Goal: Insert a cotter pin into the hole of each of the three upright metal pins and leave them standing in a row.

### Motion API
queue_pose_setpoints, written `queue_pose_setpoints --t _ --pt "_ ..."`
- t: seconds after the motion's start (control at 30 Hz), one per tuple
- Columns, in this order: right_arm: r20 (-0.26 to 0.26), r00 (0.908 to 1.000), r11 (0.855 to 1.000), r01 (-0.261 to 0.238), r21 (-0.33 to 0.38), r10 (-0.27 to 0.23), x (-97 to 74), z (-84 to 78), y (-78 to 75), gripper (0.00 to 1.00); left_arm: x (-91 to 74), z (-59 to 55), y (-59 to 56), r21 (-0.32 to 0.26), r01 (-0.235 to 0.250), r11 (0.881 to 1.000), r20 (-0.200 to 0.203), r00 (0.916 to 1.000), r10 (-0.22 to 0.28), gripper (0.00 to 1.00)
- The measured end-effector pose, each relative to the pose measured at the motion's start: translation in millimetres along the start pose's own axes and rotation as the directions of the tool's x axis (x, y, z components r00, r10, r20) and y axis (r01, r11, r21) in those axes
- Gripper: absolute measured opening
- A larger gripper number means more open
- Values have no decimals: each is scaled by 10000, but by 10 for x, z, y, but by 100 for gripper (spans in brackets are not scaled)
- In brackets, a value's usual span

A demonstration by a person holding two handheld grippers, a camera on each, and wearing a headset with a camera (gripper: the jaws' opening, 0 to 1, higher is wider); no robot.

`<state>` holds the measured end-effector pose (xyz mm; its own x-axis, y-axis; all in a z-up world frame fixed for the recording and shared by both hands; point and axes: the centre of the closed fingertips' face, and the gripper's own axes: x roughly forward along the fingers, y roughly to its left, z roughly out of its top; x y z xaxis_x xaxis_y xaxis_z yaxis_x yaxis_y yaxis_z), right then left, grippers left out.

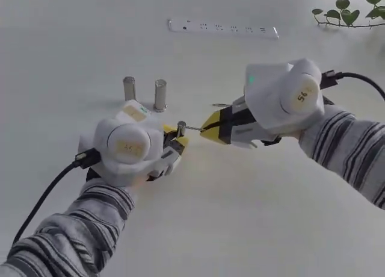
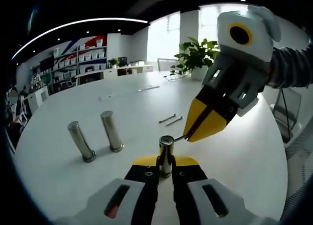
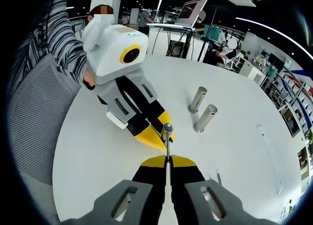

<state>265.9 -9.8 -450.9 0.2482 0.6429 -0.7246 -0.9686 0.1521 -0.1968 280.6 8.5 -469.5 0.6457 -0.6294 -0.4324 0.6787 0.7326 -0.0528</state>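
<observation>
- The cotter pin (image 1: 194, 128) lies level, its long axis running from the right gripper (image 1: 210, 125) toward the left gripper (image 1: 179, 141), free tip pointing at the top of the held metal pin (image 1: 181, 127).
- The tip meets that pin's head; whether it has entered the hole is too small to tell.
- The right gripper's jaws are closed thin on the cotter pin's rear end.
- The left gripper's jaws clamp the metal pin's lower shaft, holding it upright, with its head above the yellow tips.
- Two more metal pins (image 1: 129, 88) (image 1: 160, 94) stand upright side by side just beyond the left gripper.
- Spare cotter pins (image 2: 167, 119) lie flat farther back.
- The white table (image 1: 240, 217) carries a power strip (image 1: 222, 29) at its far edge, with a plant (image 1: 352, 9) at the corner; shelves (image 2: 78, 58) line the room's wall.
</observation>
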Motion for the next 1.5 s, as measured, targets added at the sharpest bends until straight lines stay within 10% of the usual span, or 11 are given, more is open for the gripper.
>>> queue_pose_setpoints --t 1.5 --pt "81 9993 9993 358 85 -358 52 155 -55 5 32 -32 18 -385 -824 9959 230 9963 833 5"
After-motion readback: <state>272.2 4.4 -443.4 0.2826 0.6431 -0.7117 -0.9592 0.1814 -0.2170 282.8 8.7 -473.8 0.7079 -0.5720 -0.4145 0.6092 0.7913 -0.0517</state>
